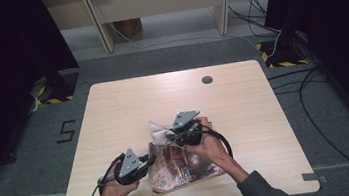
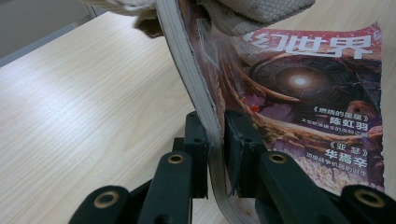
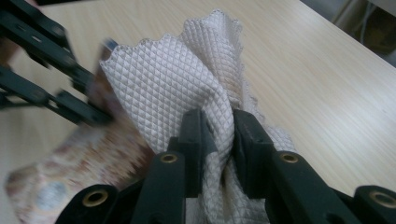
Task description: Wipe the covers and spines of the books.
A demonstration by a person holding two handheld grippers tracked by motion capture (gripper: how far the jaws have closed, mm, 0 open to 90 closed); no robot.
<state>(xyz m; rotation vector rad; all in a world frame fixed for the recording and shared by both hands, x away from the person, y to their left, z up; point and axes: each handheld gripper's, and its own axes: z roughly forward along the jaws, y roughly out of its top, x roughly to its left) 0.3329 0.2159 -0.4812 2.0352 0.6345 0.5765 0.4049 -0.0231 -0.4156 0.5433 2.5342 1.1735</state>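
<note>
A magazine with a dark reddish cover lies near the table's front edge, its left side raised. My left gripper is shut on that raised edge, with the pages pinched between the jaws. It comes in from the left in the high view. My right gripper is shut on a white quilted cloth, which bunches up between the pads. In the high view the right gripper holds the cloth over the magazine's far left corner. The cloth hangs just above the cover.
The light wooden table has a round cable hole at the back right. Grey carpet surrounds it, with a "5" marked on the floor at left. Cables trail at right. A desk frame stands behind.
</note>
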